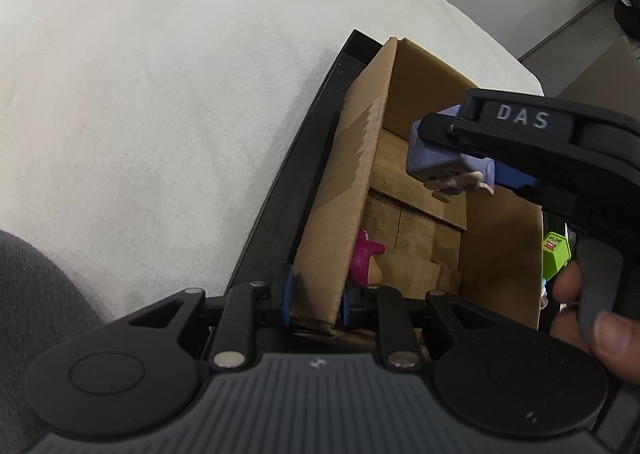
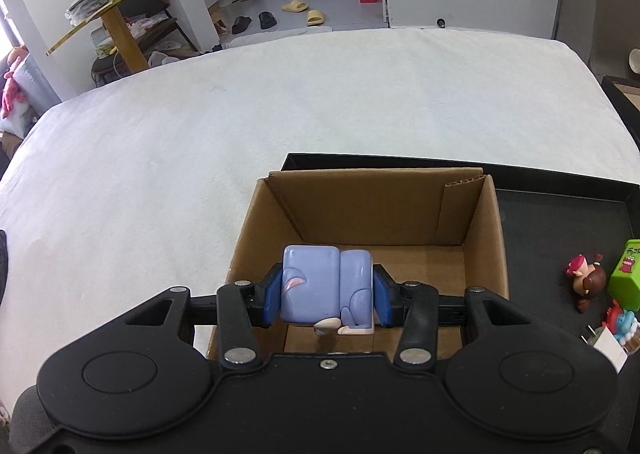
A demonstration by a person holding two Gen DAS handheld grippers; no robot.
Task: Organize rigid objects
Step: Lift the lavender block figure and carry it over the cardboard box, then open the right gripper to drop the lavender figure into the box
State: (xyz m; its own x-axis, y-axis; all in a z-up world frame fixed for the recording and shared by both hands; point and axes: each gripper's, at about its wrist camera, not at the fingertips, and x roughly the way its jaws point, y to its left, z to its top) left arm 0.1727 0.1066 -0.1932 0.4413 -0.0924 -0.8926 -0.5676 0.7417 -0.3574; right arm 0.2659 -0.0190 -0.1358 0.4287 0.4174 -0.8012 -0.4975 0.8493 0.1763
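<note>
My right gripper point(image 2: 326, 300) is shut on a lavender block-shaped toy figure point(image 2: 324, 286) and holds it above the open cardboard box point(image 2: 488, 246). In the left wrist view the toy point(image 1: 440, 162) hangs over the box point(image 1: 360, 158) in the right gripper point(image 1: 460, 146). My left gripper point(image 1: 316, 300) is shut on the box's near left wall. A pink toy point(image 1: 366, 258) lies inside the box near that wall.
The box stands in a black tray point(image 2: 560, 214) on a white table point(image 2: 280, 102). In the tray to the right are a green block toy point(image 2: 626, 274), a brown and pink figure point(image 2: 586, 278) and a blue and red figure point(image 2: 620, 324).
</note>
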